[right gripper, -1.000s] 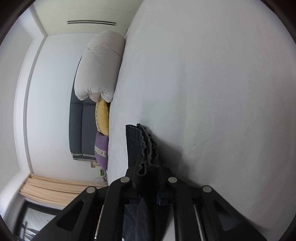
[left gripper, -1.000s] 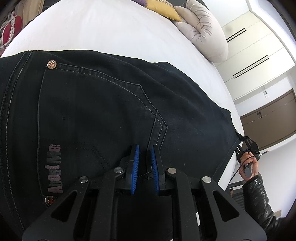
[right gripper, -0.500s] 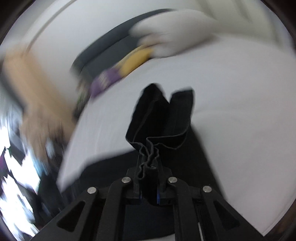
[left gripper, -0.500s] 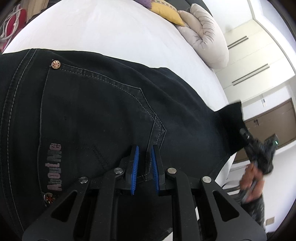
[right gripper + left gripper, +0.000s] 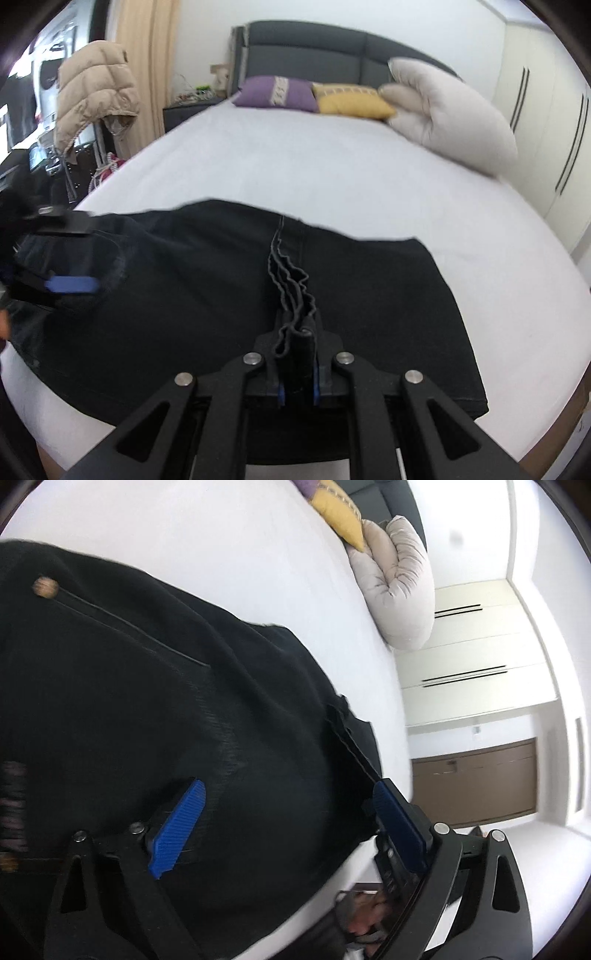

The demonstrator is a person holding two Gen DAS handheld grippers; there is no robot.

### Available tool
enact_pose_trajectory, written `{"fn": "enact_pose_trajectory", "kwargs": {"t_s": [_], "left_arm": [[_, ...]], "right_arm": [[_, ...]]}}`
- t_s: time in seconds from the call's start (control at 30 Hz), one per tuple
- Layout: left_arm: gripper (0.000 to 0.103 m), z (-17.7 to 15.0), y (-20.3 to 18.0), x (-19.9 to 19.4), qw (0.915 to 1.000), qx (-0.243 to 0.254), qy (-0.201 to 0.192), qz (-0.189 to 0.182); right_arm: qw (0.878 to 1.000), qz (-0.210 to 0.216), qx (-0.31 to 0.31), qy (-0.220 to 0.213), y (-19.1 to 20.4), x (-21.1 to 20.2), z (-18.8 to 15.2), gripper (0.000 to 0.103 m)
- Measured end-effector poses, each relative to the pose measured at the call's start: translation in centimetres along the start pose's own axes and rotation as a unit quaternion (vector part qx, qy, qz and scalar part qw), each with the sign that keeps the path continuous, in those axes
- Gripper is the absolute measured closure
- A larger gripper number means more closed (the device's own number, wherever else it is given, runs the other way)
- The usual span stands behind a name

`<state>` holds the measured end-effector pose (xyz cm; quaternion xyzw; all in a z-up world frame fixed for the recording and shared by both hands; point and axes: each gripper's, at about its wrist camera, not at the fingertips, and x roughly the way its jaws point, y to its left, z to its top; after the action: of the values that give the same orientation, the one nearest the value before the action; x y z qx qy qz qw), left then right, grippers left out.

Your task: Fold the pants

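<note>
Black denim pants lie folded over on the white bed. In the left wrist view the pants fill the frame, a copper rivet at upper left. My left gripper is open, blue pads spread wide just above the cloth; it also shows in the right wrist view at the far left. My right gripper is shut on the bunched leg hems and holds them over the folded pants.
Purple, yellow and white pillows lie at the grey headboard. A beige puffer jacket hangs left of the bed. White wardrobe doors stand to the right. The bed's near edge is close below.
My left gripper opened and let go of the pants. My right gripper swung the leg hems over across the pants toward the waist end, folding them.
</note>
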<state>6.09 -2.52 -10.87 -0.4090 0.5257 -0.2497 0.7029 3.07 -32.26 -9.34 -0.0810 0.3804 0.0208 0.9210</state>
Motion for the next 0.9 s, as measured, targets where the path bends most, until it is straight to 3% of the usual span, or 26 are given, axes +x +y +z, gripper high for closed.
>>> {"fn": "enact_pose_trajectory", "kwargs": {"t_s": [0.17, 0.37, 0.43, 0.5, 0.57, 0.67, 0.9], "left_arm": [[0.01, 1.7, -1.7, 2.2, 0.9985, -0.005, 0.042, -0.036], [0.012, 3.6, -2.7, 5.2, 0.9938, 0.019, 0.11, -0.004], [0.02, 3.8, -3.2, 5.8, 0.9914, 0.042, 0.123, 0.011], [0.057, 4.0, -3.6, 6.2, 0.989, 0.058, 0.135, 0.015], [0.074, 4.0, -3.7, 6.1, 0.9882, 0.071, 0.134, 0.024], [0.084, 4.1, -3.3, 5.1, 0.988, 0.084, 0.124, 0.038], [0.084, 4.9, -3.0, 3.9, 0.9879, 0.092, 0.097, 0.079]], "right_arm": [[0.999, 0.001, -0.044, -0.013, 4.0, -0.7, 0.5, 0.092], [0.994, 0.026, -0.101, -0.018, 8.4, -0.5, -0.1, 0.092], [0.993, 0.033, -0.112, -0.017, 9.1, -0.4, -0.1, 0.092], [0.992, 0.043, -0.12, -0.018, 9.8, -0.4, -0.1, 0.092], [0.99, 0.046, -0.132, -0.021, 10.4, -0.4, 0.1, 0.092], [0.989, 0.051, -0.141, -0.016, 11.1, 0.0, 0.3, 0.092], [0.985, 0.063, -0.16, 0.003, 13.4, 1.2, -0.3, 0.091]]}}
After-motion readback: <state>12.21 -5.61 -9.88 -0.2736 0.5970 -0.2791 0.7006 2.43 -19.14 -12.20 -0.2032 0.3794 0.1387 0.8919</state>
